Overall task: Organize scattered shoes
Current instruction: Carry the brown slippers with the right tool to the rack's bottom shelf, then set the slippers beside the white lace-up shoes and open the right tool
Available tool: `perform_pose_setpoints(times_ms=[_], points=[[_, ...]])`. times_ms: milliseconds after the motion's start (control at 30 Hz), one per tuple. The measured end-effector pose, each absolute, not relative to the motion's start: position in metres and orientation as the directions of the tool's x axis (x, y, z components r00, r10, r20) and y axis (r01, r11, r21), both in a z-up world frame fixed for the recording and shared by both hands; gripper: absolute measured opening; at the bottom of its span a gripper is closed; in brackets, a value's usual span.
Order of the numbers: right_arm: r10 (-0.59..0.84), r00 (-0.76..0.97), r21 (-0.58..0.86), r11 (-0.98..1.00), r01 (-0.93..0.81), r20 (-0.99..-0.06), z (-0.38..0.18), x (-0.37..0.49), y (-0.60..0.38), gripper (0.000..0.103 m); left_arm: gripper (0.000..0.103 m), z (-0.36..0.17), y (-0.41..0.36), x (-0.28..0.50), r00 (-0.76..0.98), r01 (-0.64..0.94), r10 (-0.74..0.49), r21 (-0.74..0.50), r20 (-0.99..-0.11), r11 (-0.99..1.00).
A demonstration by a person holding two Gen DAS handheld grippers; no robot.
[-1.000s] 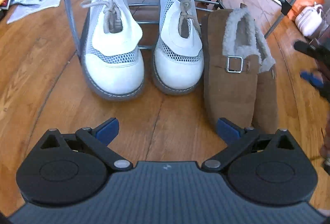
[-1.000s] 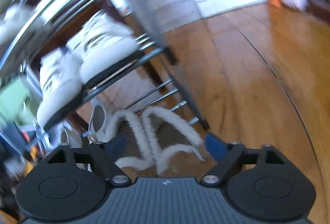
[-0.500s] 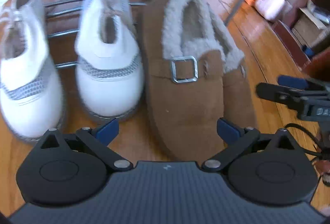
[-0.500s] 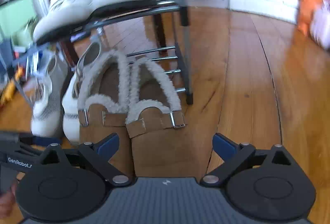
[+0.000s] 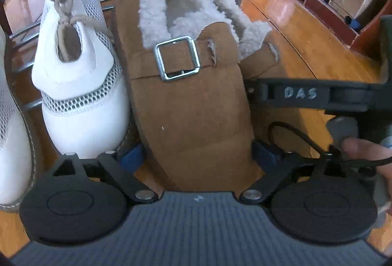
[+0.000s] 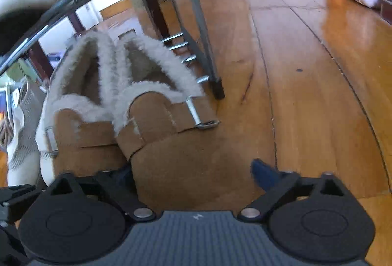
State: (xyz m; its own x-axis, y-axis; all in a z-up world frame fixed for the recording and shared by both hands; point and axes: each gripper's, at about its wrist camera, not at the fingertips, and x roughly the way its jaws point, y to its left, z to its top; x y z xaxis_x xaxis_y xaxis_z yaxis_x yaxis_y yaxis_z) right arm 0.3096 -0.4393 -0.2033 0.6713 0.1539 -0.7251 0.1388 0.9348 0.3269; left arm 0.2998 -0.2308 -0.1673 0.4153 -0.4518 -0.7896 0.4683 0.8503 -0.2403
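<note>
Left wrist view: the left tongs (image 5: 196, 152) straddle the toe of a brown suede, fleece-lined slipper (image 5: 186, 84) on the wooden floor (image 5: 294, 28), jaws closing, pads seemingly not pressing yet.

Right wrist view: the right tongs (image 6: 193, 176), closing, bracket its twin slipper (image 6: 171, 143); neither is lifted, so shelving both remains.

Matte black tongs (image 5: 197, 150) with blue fingertips (image 5: 132, 155), ribbed grey housing (white "DAS" lettering on the right one's arm)

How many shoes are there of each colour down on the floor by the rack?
Brown fuzzy slippers: 2, one between the left gripper's closing jaws, one between the right gripper's closing jaws.
White mesh lace-up shoes: 2, one beside the slippers, one at the frame's edge.
Total: 4
</note>
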Motion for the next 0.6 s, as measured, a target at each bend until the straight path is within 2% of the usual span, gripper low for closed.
perform_pose_setpoints(times_ms=[33,167,300,400,467,567,600], points=[[0.158,0.682,0.341,0.929,0.141,-0.714,-0.202,0.308,-0.442,0.08,0.089,-0.161,-0.231,0.3,0.432,0.463,-0.453,-0.238,-0.78,0.854],[0.154,0.722,0.362,0.921,0.141,-0.675,-0.194,0.305,-0.44,0.077,0.088,-0.136,-0.23,0.304,0.508,0.467,-0.444,-0.198,-0.738,0.862],[0.164,0.768,0.338,0.938,0.072,-0.619,-0.179,0.315,-0.434,0.074,0.088,-0.12,-0.222,0.322,0.555,0.446,-0.434,-0.186,-0.709,0.875],[0.167,0.794,0.305,0.952,0.023,-0.584,-0.174,0.335,-0.425,0.068,0.09,-0.12,-0.228,0.344,0.594,0.43,-0.377,-0.116,-0.711,0.895],[0.157,0.814,0.235,0.972,-0.026,-0.559,-0.169,0.348,-0.413,0.068,0.091,-0.123,-0.227,0.353,0.606,0.405,-0.342,-0.091,-0.718,0.91],[0.165,0.812,0.224,0.974,-0.043,-0.56,-0.169,0.349,-0.407,0.069,0.091,-0.135,-0.225,0.376,0.606,0.355,-0.282,-0.064,-0.744,0.933],[0.173,0.793,0.237,0.971,-0.036,-0.584,-0.171,0.35,-0.408,0.073,0.091,-0.136,-0.224,0.374,0.616,0.352,-0.277,-0.057,-0.737,0.934]])
